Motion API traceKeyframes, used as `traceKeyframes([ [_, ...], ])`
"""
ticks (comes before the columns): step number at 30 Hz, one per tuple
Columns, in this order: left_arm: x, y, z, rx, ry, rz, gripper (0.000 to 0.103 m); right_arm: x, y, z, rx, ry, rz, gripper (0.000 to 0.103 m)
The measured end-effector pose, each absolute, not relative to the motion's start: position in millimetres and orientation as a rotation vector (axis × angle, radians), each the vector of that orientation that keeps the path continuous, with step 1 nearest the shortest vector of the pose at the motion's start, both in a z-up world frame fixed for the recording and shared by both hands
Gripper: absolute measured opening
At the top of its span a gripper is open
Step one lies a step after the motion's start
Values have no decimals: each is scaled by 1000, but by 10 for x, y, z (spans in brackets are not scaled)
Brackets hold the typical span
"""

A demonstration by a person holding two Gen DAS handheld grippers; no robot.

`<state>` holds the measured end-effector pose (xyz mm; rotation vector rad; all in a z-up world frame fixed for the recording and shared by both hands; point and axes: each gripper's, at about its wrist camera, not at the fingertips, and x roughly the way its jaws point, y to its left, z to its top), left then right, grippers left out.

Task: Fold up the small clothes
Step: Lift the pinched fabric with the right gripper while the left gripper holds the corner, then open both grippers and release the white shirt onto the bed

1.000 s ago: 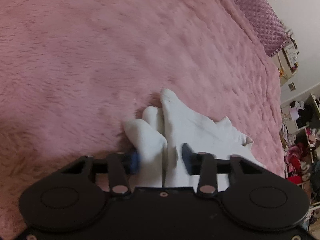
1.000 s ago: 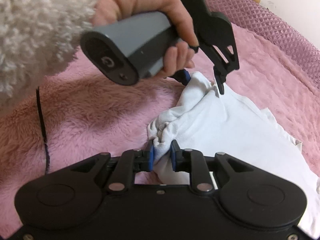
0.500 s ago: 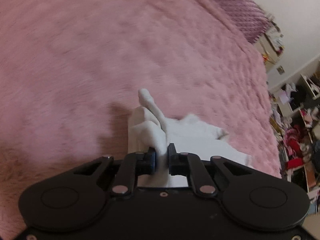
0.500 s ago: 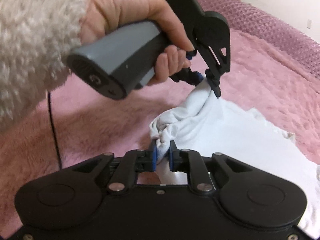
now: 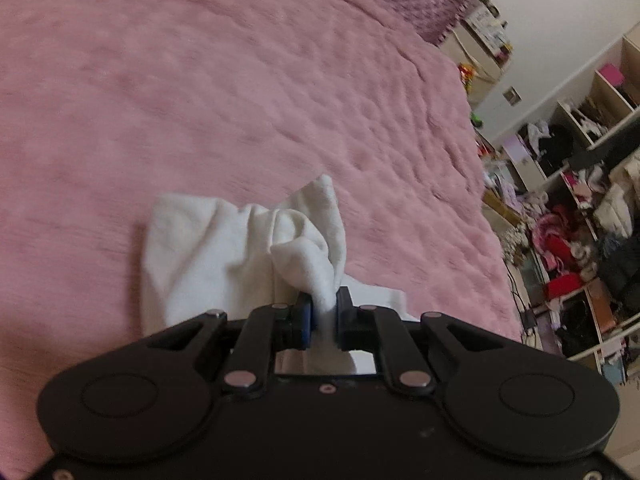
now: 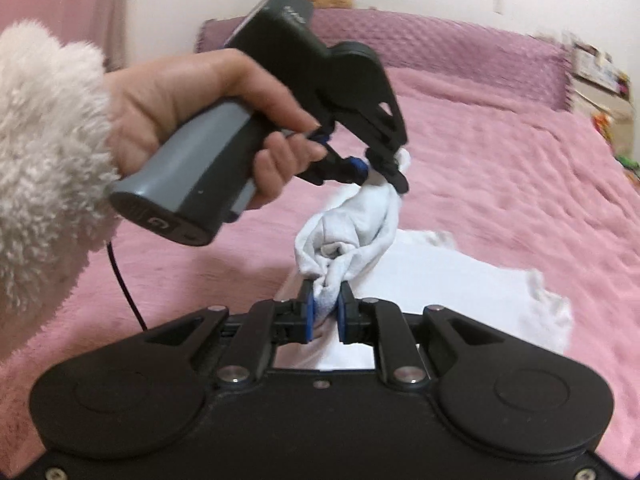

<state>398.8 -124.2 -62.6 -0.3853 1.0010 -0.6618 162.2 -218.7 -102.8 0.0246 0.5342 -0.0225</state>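
White garment (image 6: 420, 276) in both grippers

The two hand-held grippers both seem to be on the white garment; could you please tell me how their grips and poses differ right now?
The left hand-held gripper pinches a high bunched corner of the white garment, while the right hand-held gripper pinches a lower bunch nearer the pink blanket. In the right wrist view the left one appears whole, with the hand on its grey handle; of the right one only the fingers and black body show. Both are shut on the same garment.
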Motion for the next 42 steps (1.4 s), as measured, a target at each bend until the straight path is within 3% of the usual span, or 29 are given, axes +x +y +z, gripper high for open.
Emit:
traceKeyframes([
  [12, 3840, -2365, -924, -327, 1085, -723, 9, 1294, -2888, -1210, 158, 565, -146, 11],
  [28, 3746, -3074, -1298, -222, 1132, -712, 9, 1118, -3406, -1469, 282, 618, -245, 11],
  [31, 3728, -3146, -1352, -201, 1135, -702, 13, 1109, -3431, -1525, 288, 634, -258, 12],
  [36, 3671, -3284, -1322, -146, 1118, -707, 29, 1062, -3491, -1570, 303, 649, -301, 17],
  [42, 3550, -3277, -1066, -127, 1054, -770, 31, 1006, -3551, -1505, 303, 644, -357, 23],
])
